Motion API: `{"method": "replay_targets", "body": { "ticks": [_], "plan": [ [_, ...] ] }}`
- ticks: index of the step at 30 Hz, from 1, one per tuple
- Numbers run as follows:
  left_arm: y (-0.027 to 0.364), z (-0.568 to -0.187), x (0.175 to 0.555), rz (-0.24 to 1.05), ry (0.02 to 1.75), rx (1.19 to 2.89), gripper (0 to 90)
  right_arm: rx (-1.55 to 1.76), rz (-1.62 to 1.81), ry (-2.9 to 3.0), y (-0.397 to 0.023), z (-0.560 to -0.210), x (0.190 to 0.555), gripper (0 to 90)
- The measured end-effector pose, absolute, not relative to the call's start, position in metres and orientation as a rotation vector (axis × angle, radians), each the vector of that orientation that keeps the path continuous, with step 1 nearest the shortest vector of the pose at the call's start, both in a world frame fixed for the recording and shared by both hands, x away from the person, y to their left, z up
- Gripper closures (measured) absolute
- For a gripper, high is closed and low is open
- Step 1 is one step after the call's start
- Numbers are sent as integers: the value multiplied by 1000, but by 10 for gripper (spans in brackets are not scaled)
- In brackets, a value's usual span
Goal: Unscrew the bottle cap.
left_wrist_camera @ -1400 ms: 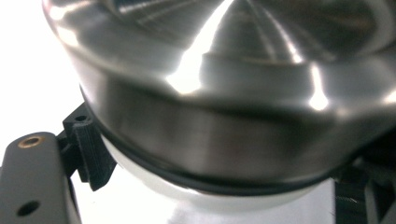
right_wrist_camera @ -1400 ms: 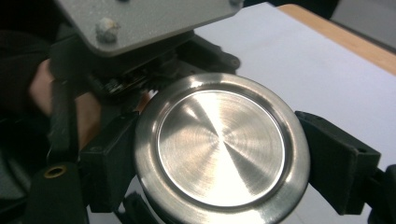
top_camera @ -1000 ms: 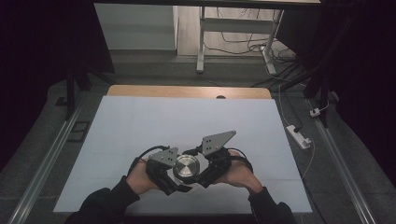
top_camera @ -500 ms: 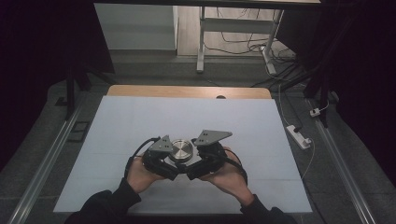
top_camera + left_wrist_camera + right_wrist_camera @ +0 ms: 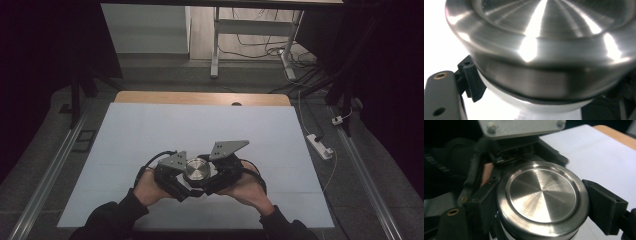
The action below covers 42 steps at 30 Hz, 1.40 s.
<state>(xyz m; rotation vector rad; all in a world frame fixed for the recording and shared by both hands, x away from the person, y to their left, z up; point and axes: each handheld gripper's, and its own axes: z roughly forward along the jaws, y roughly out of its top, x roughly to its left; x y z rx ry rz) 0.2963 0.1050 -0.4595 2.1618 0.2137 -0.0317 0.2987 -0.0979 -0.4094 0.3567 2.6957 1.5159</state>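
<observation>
A round container with a brushed steel lid [image 5: 196, 170] is held just above the white table top [image 5: 200, 130], near its front edge, between both grippers. My left gripper [image 5: 184, 181] is shut on the container from the left. In the left gripper view one black jaw pad [image 5: 471, 80] sits against the white body [image 5: 524, 106] under the steel lid [image 5: 541, 37]; the other jaw is hidden. My right gripper [image 5: 209, 176] has just closed its jaws on the lid. In the right gripper view its gripper [image 5: 542, 202] has pads pressing both sides of the lid [image 5: 541, 195].
The table's wooden far edge [image 5: 200, 97] lies beyond the white sheet. A white power strip [image 5: 320, 146] and cables lie on the floor to the right. A metal frame's legs [image 5: 215, 45] stand behind the table. Dark rails run along both sides.
Both hands and the container drifted a little away from the person and then came partly back. The right gripper's grey plate has shifted over the lid.
</observation>
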Motion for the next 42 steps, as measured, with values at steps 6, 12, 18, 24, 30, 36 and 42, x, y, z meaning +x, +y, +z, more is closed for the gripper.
{"method": "replay_targets", "body": {
  "ticks": [6,12,18,24,30,36,42],
  "plan": [
    [103,-463,296,-39,162,2193,154,307,1587,2708,-103,-408,301,181],
    [105,-466,300,-14,202,2207,154,334,1572,2685,-106,-409,304,181],
    [109,-467,303,18,262,2206,154,362,1565,2657,-109,-407,305,181],
    [113,-469,309,59,336,2203,154,378,1556,2621,-113,-406,304,181],
    [117,-471,313,81,399,2185,154,420,1555,2586,-116,-404,302,181],
    [121,-471,317,106,445,2175,154,432,1561,2564,-118,-404,298,181],
    [124,-472,321,118,471,2165,154,443,1559,2551,-119,-404,292,180]
  ]
}}
